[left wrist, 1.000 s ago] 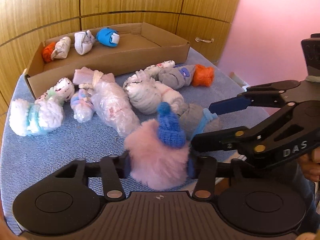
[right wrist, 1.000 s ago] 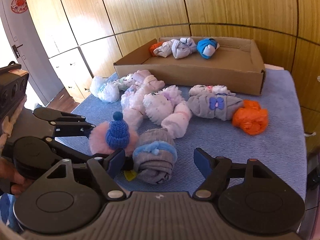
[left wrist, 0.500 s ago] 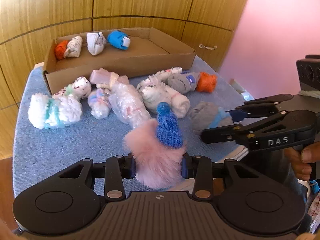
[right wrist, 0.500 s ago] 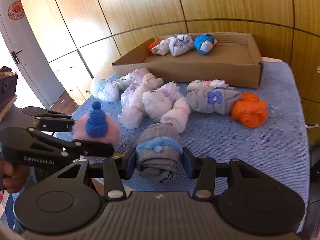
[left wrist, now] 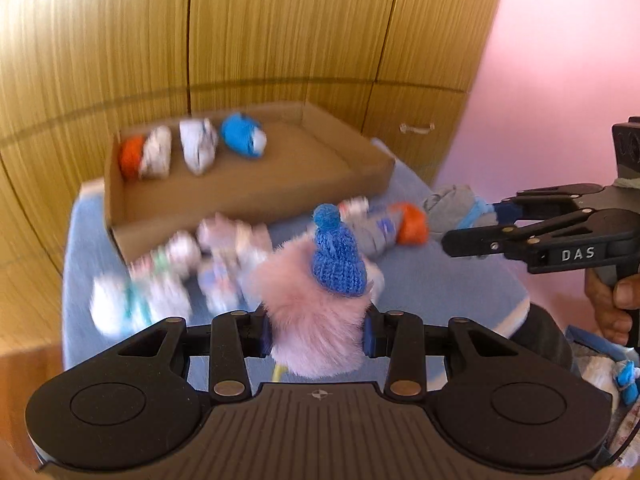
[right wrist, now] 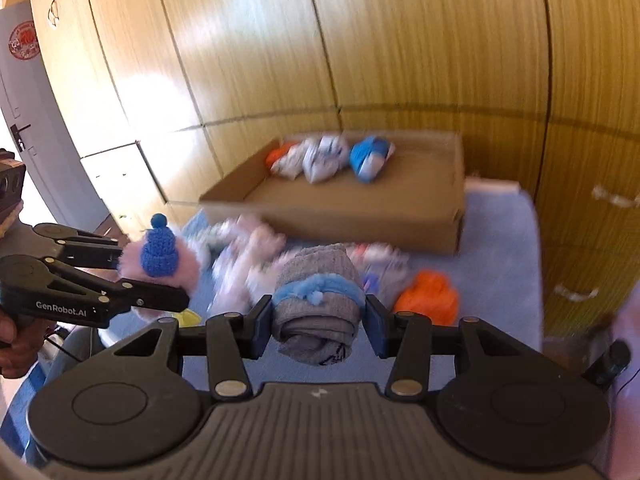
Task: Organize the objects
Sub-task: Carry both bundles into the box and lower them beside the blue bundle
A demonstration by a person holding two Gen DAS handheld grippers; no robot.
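My left gripper [left wrist: 316, 336] is shut on a fluffy pink roll with a blue knitted cap [left wrist: 320, 300], held above the blue cloth. The same pink roll [right wrist: 160, 260] shows at the left of the right wrist view. My right gripper [right wrist: 318, 322] is shut on a grey rolled sock with a blue band [right wrist: 318, 300], also lifted; that grey sock [left wrist: 454, 206] appears at the right of the left wrist view. A cardboard box [left wrist: 256, 196] at the back holds an orange-and-white roll [left wrist: 144, 156], a white roll [left wrist: 198, 148] and a blue roll [left wrist: 242, 136].
Several rolled socks [left wrist: 168, 280] lie blurred on the blue cloth [left wrist: 440, 284] in front of the box, with an orange roll [right wrist: 428, 298] to the right. Wooden cabinet doors [right wrist: 360, 40] stand behind. A person's hand [left wrist: 612, 304] grips the right handle.
The right gripper closed on the grey sock and lifted it. Both grippers have risen with their rolls, so the cloth and box now sit lower and farther in view.
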